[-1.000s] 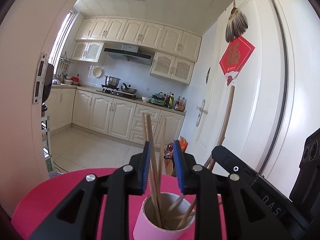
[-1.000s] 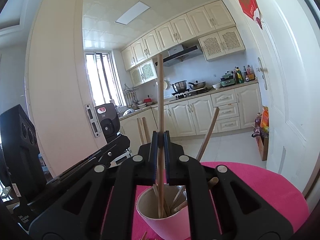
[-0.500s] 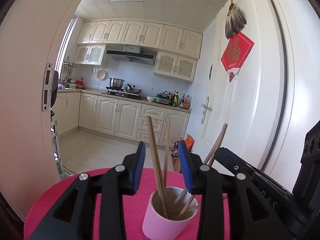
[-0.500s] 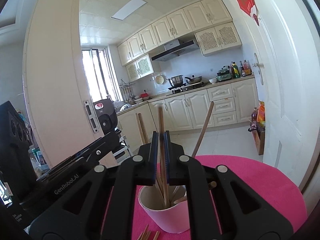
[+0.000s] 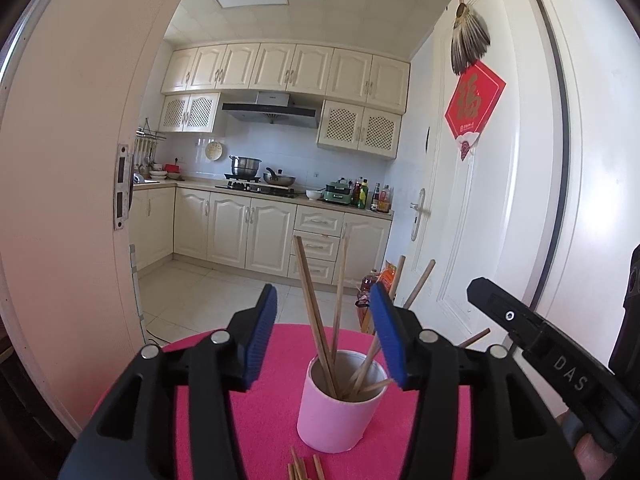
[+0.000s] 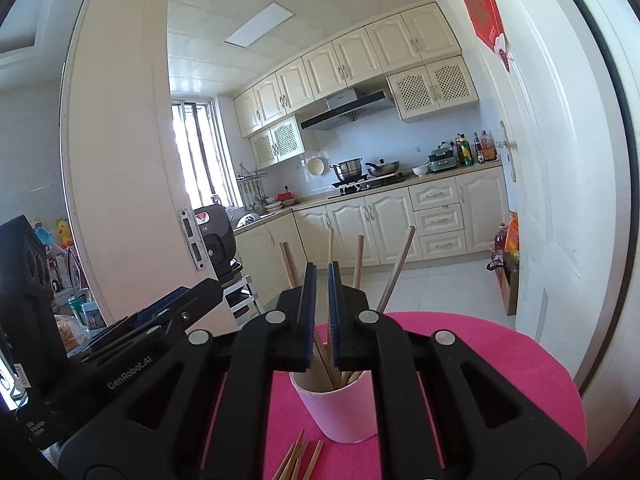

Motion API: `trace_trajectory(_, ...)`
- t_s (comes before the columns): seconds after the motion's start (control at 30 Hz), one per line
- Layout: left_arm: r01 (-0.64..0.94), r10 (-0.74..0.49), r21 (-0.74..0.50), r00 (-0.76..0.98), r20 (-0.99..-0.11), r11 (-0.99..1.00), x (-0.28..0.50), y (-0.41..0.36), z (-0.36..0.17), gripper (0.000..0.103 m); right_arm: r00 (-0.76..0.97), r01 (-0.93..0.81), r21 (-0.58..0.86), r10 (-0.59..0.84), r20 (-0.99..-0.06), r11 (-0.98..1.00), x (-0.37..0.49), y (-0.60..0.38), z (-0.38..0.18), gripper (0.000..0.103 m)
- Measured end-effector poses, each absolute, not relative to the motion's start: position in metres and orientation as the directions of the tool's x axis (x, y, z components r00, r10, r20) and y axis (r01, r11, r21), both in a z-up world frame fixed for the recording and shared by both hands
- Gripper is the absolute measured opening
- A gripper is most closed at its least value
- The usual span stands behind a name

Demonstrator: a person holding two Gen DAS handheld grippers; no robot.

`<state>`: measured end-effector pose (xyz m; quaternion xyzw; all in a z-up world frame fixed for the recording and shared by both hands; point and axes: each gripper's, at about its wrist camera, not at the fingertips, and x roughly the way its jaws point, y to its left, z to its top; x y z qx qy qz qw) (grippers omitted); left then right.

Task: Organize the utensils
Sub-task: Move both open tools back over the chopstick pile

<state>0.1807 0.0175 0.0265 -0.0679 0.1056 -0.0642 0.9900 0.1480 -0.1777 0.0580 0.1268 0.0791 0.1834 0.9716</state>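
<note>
A pink cup (image 5: pixel 336 412) stands on the pink round table (image 5: pixel 276 420) and holds several wooden chopsticks (image 5: pixel 316 320). My left gripper (image 5: pixel 324 336) is open and empty, its jaws apart on either side above the cup. In the right wrist view the same cup (image 6: pixel 340 408) with its chopsticks (image 6: pixel 396 272) stands just beyond my right gripper (image 6: pixel 322 312), whose jaws are slightly apart with a narrow gap and hold nothing. Loose chopsticks (image 6: pixel 298 460) lie on the table in front of the cup; they also show in the left wrist view (image 5: pixel 302 466).
The right gripper's black body (image 5: pixel 552 364) shows at the right of the left wrist view, close to the cup. A white door (image 5: pixel 480 220) stands to the right of the table, a door edge (image 5: pixel 80 200) to the left. The kitchen lies beyond.
The right gripper has lowered a chopstick into the cup and let go of it. The left gripper has opened wider and drawn back from the cup.
</note>
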Motion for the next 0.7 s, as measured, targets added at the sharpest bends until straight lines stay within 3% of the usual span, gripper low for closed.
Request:
trace_trajectory(0.17, 0.102, -0.128, -0.120, 0.964, -0.232, 0.988, 0.158, 0.015, 0.029, 0.059, 0.922, -0.335, 0.256, 0.372, -0.109, 0.907, 0.129, -0.181, 0.062, 0.010)
trace_trajectory(0.23, 0.102, -0.128, -0.113, 0.958, -0.255, 0.988, 0.149, 0.014, 0.028, 0.061, 0.924, -0.331, 0.248, 0.367, -0.111, 0.910, 0.120, -0.182, 0.064, 0.028)
trace_trajectory(0.33, 0.101, -0.130, -0.110, 0.945, -0.301, 0.989, 0.138, 0.015, 0.024, 0.062, 0.923, -0.326, 0.237, 0.362, -0.131, 0.915, 0.109, -0.183, 0.061, 0.030)
trace_trajectory(0.5, 0.100, -0.146, -0.123, 0.875, -0.462, 0.987, 0.136, 0.020, 0.005, 0.064, 0.914, -0.306, 0.223, 0.351, -0.204, 0.925, 0.099, -0.183, 0.045, 0.031)
trace_trajectory(0.57, 0.102, -0.164, -0.142, 0.821, -0.547, 0.985, 0.139, 0.025, -0.009, 0.064, 0.900, -0.298, 0.218, 0.350, -0.261, 0.929, 0.099, -0.181, 0.035, 0.036)
trace_trajectory(0.6, 0.099, -0.167, -0.147, 0.790, -0.590, 0.984, 0.142, 0.027, -0.018, 0.064, 0.889, -0.294, 0.213, 0.348, -0.298, 0.932, 0.101, -0.179, 0.028, 0.044)
trace_trajectory(0.7, 0.081, -0.164, -0.149, 0.684, -0.711, 0.985, 0.151, 0.031, -0.047, 0.064, 0.842, -0.296, 0.193, 0.351, -0.410, 0.936, 0.108, -0.171, 0.009, 0.045)
